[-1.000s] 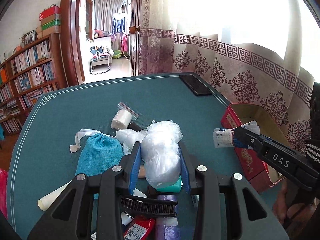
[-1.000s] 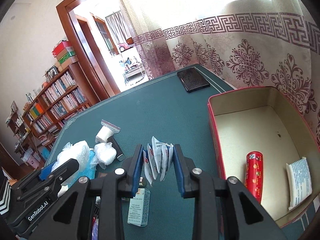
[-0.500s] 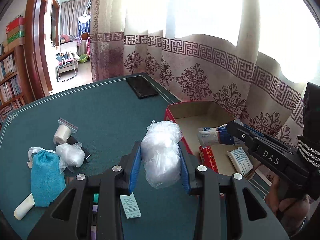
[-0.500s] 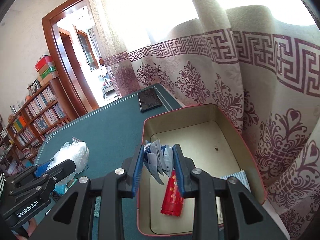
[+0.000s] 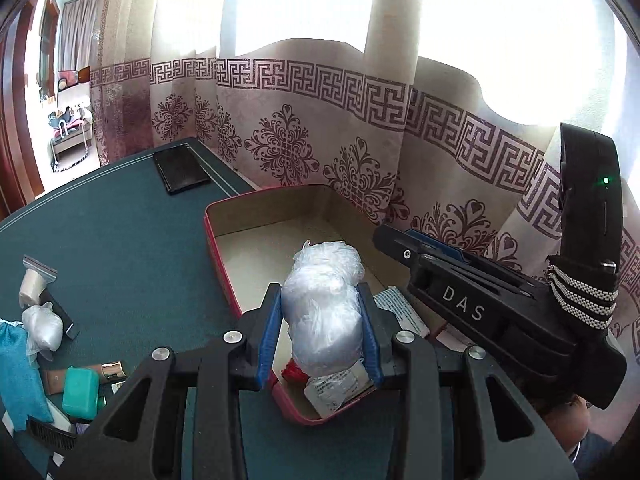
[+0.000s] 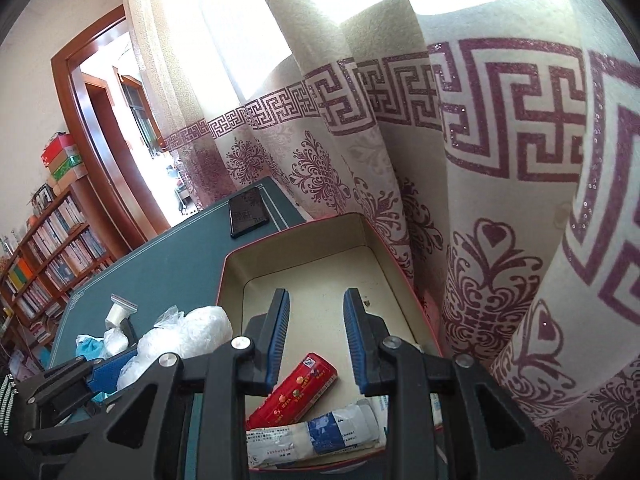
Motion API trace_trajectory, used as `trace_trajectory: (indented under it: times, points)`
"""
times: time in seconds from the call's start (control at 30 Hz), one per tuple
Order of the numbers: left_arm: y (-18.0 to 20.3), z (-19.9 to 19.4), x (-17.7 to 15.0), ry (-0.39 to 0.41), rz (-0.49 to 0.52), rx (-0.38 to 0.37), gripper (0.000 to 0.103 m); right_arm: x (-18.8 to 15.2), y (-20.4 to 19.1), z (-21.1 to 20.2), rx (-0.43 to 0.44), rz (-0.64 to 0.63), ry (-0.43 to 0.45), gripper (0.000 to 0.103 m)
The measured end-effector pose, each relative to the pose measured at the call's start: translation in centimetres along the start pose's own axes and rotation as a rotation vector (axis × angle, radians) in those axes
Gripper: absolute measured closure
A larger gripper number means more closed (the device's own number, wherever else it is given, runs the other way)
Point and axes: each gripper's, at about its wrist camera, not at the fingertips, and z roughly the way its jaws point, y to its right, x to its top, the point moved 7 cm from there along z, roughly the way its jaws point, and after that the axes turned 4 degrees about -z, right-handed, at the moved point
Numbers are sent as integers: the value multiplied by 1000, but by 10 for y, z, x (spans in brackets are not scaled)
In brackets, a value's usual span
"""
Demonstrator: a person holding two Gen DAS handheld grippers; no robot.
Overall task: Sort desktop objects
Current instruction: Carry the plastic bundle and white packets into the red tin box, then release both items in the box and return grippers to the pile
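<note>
The left hand-held gripper [image 5: 320, 334] is clamped on a crumpled ball of clear plastic wrap [image 5: 325, 312], its blue pads pressing both sides, though the jaws are just easing apart. The ball hangs above the near end of the shallow red-edged, cream-lined box [image 5: 256, 216], which sits on the dark green tabletop [image 5: 120, 248] against the patterned curtain [image 5: 360, 120].

The right hand-held gripper [image 6: 316, 338] stands released over the same box [image 6: 304, 240], nothing between its blue pads. Below it, inside the box's near end, lie a red printed tube-shaped packet [image 6: 296, 388] and a flat white-and-blue sachet [image 6: 320, 432]; the sachet lies nearer the front wall, touching the packet.

Left of the box on the tabletop sit a smaller plastic wad [image 5: 42, 326], a teal rectangular case [image 5: 80, 392], a teal cloth pouch [image 5: 16, 368] and a small zip bag with a white roll [image 5: 34, 284]. A black flat phone-like slab [image 5: 180, 170] lies beyond the box's far corner.
</note>
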Motion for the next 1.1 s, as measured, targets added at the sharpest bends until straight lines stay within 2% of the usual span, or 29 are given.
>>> trace_trajectory:
  times: [0.17,0.23,0.3,0.47,0.77,1.1]
  points:
    - [-2,13,-2,-42,-29,-25,57,1,4,-2,9,30,2,56]
    - [-6,14,-3,-45,-46,-28,45,1,4,-3,11,34,3,52]
    - [-10,13,-4,-40,-66,-33,41,0,3,-2,12,40,2,49]
    - [-20,11,-5,-39,-78,-5,40,-3,-1,-1,18,33,-11,47]
    - [-43,0,-5,-9,-65,89,40,-10,-12,8,27,14,-37,46]
    - [-79,-23,-9,18,-110,156,40,-14,-29,11,54,-8,-52,44]
